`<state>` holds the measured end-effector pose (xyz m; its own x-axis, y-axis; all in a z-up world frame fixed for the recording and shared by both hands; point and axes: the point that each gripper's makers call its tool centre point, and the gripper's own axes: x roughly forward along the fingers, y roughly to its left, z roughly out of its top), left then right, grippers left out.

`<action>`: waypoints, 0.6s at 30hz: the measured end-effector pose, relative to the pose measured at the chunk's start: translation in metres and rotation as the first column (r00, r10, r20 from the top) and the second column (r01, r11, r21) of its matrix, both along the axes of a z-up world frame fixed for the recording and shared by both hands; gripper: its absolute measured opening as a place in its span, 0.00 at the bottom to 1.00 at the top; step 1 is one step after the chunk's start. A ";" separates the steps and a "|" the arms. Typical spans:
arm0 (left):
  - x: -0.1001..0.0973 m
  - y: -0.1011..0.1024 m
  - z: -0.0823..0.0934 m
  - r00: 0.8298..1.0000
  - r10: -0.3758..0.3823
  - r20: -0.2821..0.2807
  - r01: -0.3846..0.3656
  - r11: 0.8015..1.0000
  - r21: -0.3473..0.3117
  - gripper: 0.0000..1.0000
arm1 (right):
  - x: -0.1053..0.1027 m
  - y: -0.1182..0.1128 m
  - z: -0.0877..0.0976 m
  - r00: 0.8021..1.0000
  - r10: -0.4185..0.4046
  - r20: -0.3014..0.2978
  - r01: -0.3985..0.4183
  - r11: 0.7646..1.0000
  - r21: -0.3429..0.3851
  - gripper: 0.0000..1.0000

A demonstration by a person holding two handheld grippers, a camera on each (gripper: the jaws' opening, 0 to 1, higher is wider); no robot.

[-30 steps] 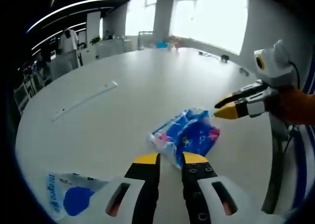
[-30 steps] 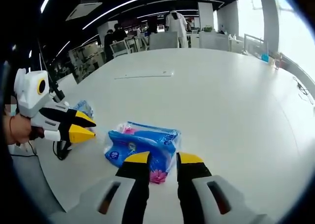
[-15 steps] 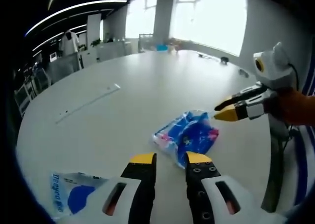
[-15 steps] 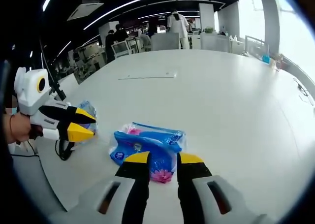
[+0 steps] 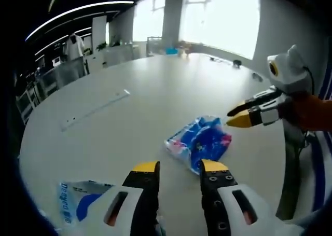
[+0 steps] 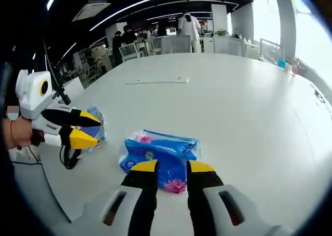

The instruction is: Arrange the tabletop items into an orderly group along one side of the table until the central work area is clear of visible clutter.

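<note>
The large round white surface [image 5: 155,85] carries a crinkled blue plastic tissue pack with pink flowers [image 5: 199,141], lying flat, its long axis slanting across the near edge. A thin white strip [image 5: 96,110] lies farther in; a blue-and-white plastic bag [image 5: 78,207] sits beside the left gripper [image 5: 179,167], jaws spread, empty. The right gripper [image 6: 167,166], jaws also apart, hovers just before the pack.

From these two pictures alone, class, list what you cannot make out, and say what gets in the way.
- Blue tissue pack: print too small; near end behind the right claw, right gripper view.
- Blue-and-white packet: cut off by the view's edge and the left claw, left gripper view.
- Long white strip: too small to identify.
</note>
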<state>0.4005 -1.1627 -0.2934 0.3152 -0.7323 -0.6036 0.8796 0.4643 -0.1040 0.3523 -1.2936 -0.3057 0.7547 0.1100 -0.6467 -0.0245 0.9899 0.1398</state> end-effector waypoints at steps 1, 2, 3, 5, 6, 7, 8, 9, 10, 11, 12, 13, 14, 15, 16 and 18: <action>0.000 0.000 0.000 1.000 -0.001 0.001 0.001 1.000 0.001 0.27 | 0.000 0.000 0.000 1.000 0.000 0.001 0.000 1.000 -0.001 0.19; 0.000 0.000 0.001 1.000 -0.002 0.003 0.002 1.000 0.002 0.27 | 0.000 0.000 0.001 1.000 0.000 0.002 0.000 1.000 -0.001 0.19; 0.001 0.000 0.001 1.000 -0.002 0.005 0.002 1.000 0.000 0.28 | 0.000 0.000 0.001 1.000 0.001 0.003 -0.001 1.000 -0.002 0.20; 0.001 0.000 0.002 1.000 -0.003 0.006 0.003 1.000 0.000 0.28 | 0.000 0.001 0.002 1.000 0.002 0.002 -0.002 1.000 -0.003 0.19; 0.001 0.001 0.003 1.000 -0.003 0.009 0.003 1.000 0.001 0.28 | 0.000 0.001 0.003 1.000 0.001 0.004 -0.001 1.000 -0.004 0.20; 0.001 0.001 0.004 1.000 -0.005 0.010 0.005 1.000 0.001 0.29 | 0.000 0.001 0.004 1.000 0.001 0.004 -0.001 1.000 -0.003 0.20; 0.001 0.001 0.004 1.000 -0.006 0.011 0.006 1.000 0.001 0.29 | 0.000 0.001 0.004 1.000 0.001 0.004 -0.001 1.000 -0.004 0.20; 0.001 0.001 0.004 1.000 -0.005 0.011 0.005 1.000 0.001 0.29 | 0.000 0.001 0.004 1.000 0.002 0.005 -0.002 1.000 -0.005 0.20; 0.002 0.002 0.005 1.000 -0.004 0.012 0.004 1.000 0.002 0.30 | 0.000 0.002 0.004 1.000 0.003 0.004 -0.003 1.000 -0.004 0.20; 0.002 0.003 0.005 1.000 -0.005 0.013 0.005 1.000 0.002 0.30 | -0.001 0.002 0.004 1.000 0.003 0.005 -0.003 1.000 -0.004 0.20; 0.002 0.004 0.005 1.000 -0.006 0.013 0.006 1.000 0.003 0.30 | -0.001 0.003 0.005 1.000 0.003 0.006 -0.003 1.000 -0.003 0.20; 0.002 0.004 0.006 1.000 -0.006 0.012 0.006 1.000 0.003 0.31 | -0.001 0.004 0.006 1.000 0.005 0.005 -0.005 1.000 -0.003 0.20; 0.002 0.005 0.006 1.000 -0.006 0.013 0.006 1.000 0.004 0.31 | -0.001 0.004 0.006 1.000 0.006 0.005 -0.006 1.000 -0.004 0.20; 0.002 0.007 0.006 1.000 -0.005 0.015 0.005 1.000 0.007 0.32 | -0.001 0.005 0.006 1.000 0.006 0.006 -0.006 1.000 -0.004 0.20; 0.002 0.007 0.006 1.000 -0.005 0.014 0.005 1.000 0.008 0.32 | 0.000 0.005 0.005 1.000 0.007 0.005 -0.007 1.000 -0.003 0.20; 0.003 0.009 0.007 1.000 -0.003 0.015 0.003 1.000 0.008 0.33 | 0.000 0.007 0.006 1.000 0.010 0.006 -0.010 1.000 -0.004 0.20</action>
